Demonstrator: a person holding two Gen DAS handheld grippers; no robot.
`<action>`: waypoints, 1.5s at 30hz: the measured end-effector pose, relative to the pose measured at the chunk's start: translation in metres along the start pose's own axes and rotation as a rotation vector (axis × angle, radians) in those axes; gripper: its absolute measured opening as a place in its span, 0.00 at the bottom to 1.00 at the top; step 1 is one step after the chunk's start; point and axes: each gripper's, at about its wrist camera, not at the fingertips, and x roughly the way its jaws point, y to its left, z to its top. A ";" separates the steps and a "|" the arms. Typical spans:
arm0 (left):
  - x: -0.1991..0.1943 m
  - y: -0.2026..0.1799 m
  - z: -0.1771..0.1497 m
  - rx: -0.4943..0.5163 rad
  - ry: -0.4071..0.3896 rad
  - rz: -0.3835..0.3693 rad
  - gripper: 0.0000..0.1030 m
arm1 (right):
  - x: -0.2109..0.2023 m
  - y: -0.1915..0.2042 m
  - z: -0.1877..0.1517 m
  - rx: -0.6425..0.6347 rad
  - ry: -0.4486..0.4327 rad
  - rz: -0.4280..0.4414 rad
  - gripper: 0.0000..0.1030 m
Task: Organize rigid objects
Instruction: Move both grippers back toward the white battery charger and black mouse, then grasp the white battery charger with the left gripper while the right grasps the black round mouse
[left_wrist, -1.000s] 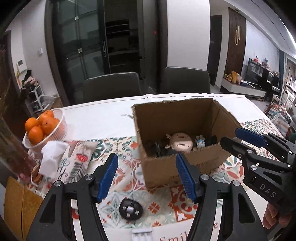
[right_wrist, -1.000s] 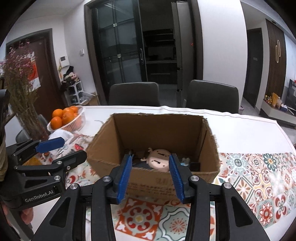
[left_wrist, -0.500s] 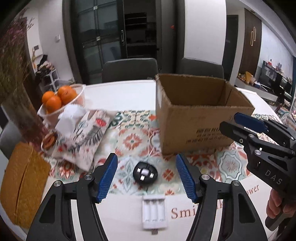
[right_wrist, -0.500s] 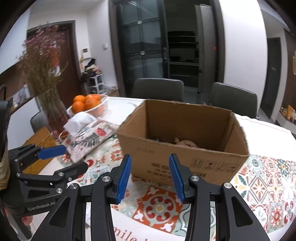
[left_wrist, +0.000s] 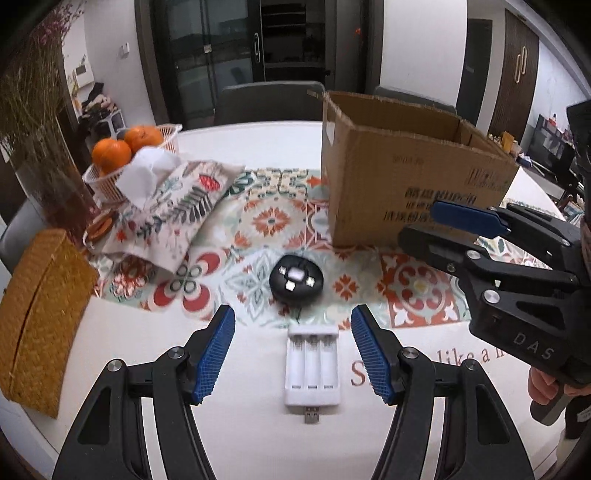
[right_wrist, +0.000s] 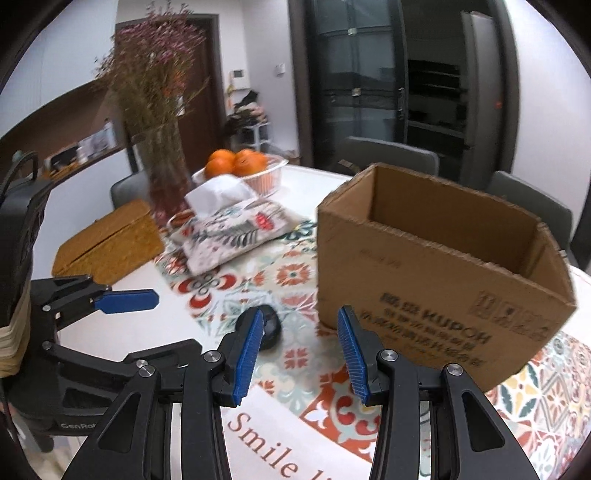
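Left wrist view: left tool (left_wrist: 292, 349) wide open, empty, above white battery charger (left_wrist: 312, 369) near counter (left_wrist: 240, 424) edge; black round adapter (left_wrist: 296, 279) beyond; cardboard box (left_wrist: 406, 184) behind; right tool (right_wrist: 300, 354) open, empty.

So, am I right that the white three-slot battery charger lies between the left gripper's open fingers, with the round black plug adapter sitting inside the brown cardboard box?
Not quite: the left wrist view shows the round black plug adapter on the patterned table runner, outside the brown cardboard box. The white three-slot battery charger does lie between the left gripper's open fingers.
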 end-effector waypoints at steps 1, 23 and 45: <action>0.002 0.000 -0.002 -0.005 0.007 -0.001 0.63 | 0.003 0.000 -0.002 -0.003 0.007 0.010 0.42; 0.042 -0.016 -0.047 -0.034 0.047 -0.055 0.62 | 0.072 0.013 -0.036 -0.125 0.170 0.214 0.51; 0.062 -0.008 -0.058 0.013 0.028 -0.039 0.51 | 0.125 0.028 -0.025 -0.143 0.229 0.253 0.60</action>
